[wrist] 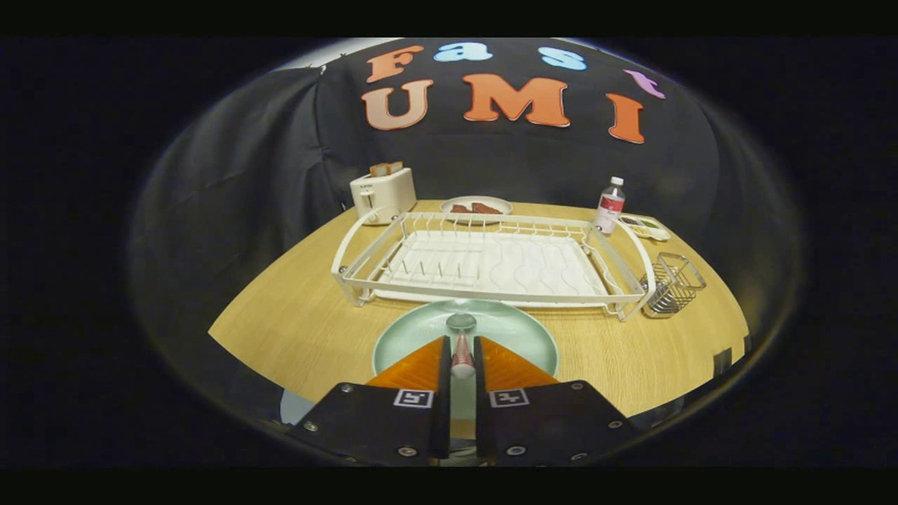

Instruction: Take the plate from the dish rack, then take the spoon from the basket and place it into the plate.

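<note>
The claw (461,351) gripped the spoon (461,344) over the plate (519,333), bare counter (302,330) flanking it before the dish rack (491,263).

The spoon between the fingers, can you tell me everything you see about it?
The small spoon with a grey-green bowl and red-and-white striped handle is held between the two fingers of the gripper, which press on its handle from both sides. Its rounded bowl points forward, just past the fingertips. It sits over the round pale-green plate lying flat on the wooden table, in front of the white wire dish rack. Whether it touches the plate cannot be told.
</note>
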`<action>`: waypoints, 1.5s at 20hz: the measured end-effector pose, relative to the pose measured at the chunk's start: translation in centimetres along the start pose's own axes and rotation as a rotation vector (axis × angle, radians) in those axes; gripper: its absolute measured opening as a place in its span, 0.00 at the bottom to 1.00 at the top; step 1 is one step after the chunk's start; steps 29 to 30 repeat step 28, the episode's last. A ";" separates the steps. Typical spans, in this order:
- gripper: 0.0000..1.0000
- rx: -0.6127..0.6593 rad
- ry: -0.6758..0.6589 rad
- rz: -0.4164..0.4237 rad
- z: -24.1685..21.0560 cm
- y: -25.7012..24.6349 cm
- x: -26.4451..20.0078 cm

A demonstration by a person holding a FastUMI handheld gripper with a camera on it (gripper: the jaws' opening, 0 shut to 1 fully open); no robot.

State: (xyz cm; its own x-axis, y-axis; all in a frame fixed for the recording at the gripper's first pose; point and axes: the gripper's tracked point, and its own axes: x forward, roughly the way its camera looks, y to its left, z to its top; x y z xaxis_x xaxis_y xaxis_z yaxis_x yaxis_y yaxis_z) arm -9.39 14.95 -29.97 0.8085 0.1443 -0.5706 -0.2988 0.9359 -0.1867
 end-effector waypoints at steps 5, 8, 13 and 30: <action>0.74 0.061 0.007 -0.064 0.5 -2.6 0.3; 0.95 0.092 -0.025 -0.104 2.4 -4.7 -0.1; 0.98 0.141 -0.094 -0.150 6.1 -8.3 -1.5; 0.98 0.212 -0.307 -0.277 16.6 -18.8 -7.6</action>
